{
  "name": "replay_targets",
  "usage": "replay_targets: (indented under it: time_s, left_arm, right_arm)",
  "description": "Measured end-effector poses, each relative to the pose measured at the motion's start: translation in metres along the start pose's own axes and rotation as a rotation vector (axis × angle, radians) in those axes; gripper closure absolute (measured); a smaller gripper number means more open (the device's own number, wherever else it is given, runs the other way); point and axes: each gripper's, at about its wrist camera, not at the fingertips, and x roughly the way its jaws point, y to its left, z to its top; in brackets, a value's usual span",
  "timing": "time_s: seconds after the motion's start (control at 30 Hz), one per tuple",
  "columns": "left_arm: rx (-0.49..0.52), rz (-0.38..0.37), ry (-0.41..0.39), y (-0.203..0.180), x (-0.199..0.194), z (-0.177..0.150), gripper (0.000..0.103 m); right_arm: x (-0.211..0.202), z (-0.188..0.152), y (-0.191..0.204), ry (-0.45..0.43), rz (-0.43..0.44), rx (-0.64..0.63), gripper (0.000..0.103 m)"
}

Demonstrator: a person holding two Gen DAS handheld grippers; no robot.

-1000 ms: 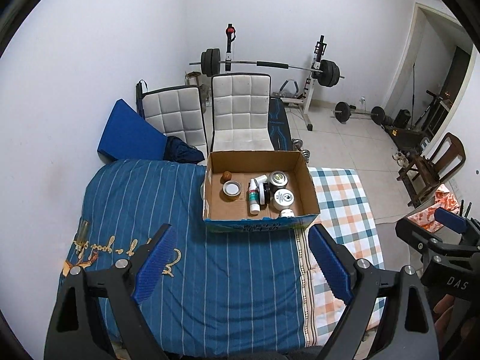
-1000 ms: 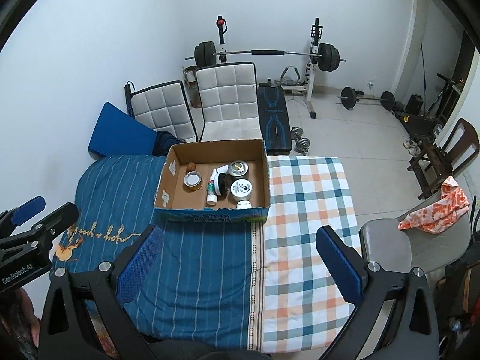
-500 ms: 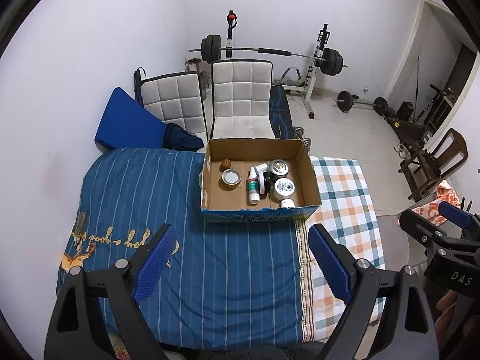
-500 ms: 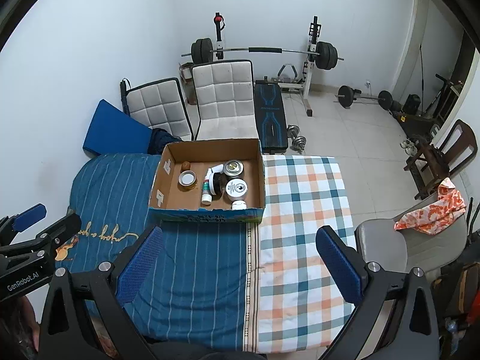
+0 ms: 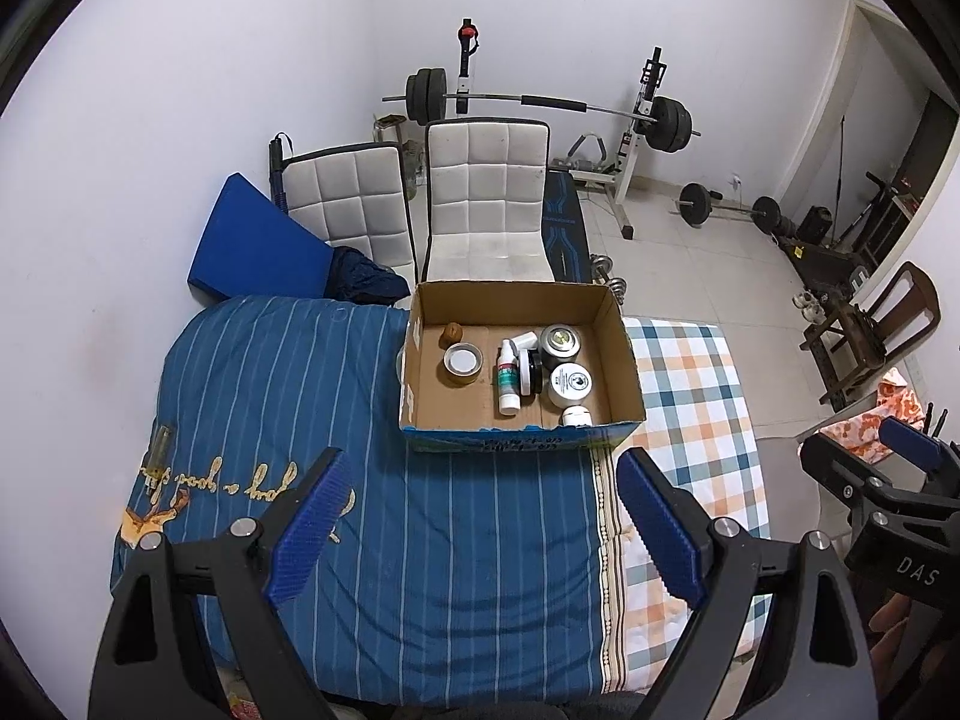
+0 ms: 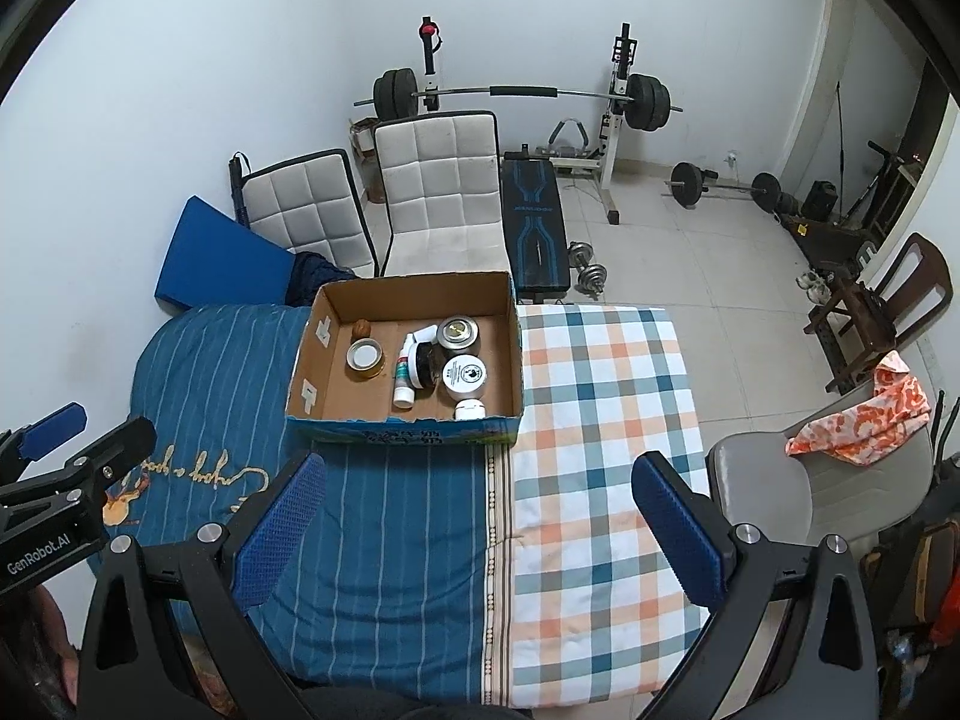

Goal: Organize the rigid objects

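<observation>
Hovering above the bed (image 5: 420, 570), the left gripper (image 5: 480, 516) and right gripper (image 6: 480, 516) gape wide, both empty. Jars sit inside the cardboard box (image 5: 624, 354)

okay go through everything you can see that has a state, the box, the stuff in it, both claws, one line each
Cardboard box: open-topped, sitting on the bed.
Spray bottle: lying on its side in the box.
Tape roll: lying flat in the box.
White-lidded tin: upright, lid on.
Metal tin: upright, lid on.
Small white jar: upright, capped.
Left claw: open, empty, above the bed.
Right claw: open, empty, above the bed.
</observation>
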Motion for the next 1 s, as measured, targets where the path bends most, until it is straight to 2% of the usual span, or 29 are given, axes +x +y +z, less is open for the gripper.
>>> replay_targets:
  time_s: [0.37,0.73,0.83,0.87,0.93,1.0]
  left_arm:
    - [-0.013,0.018,-0.001,-0.002,0.009,0.007,0.013]
    - [-0.019,0.028,-0.011,-0.003,0.011,0.006,0.013]
    - [-0.03,0.032,-0.031,-0.004,0.006,0.006,0.013]
    - [-0.032,0.033,-0.043,-0.004,0.005,0.007,0.012]
    - [-0.045,0.03,-0.055,-0.003,0.004,0.007,0.002]
    - [-0.054,0.028,-0.06,-0.001,0.004,0.008,0.0]
  right_arm:
    - [0.008,0.003,-0.008,-0.004,-0.007,0.03,0.0]
    - [-0.001,0.009,-0.01,-0.036,-0.028,0.075,0.0]
    - [-0.001,0.009,-0.01,-0.036,-0.028,0.073,0.0]
    - [0.0,0.009,-0.01,-0.035,-0.026,0.073,0.0]
    - [-0.002,0.01,-0.01,-0.037,-0.027,0.075,0.0]
    - [-0.002,0.009,-0.01,-0.034,-0.024,0.074,0.0]
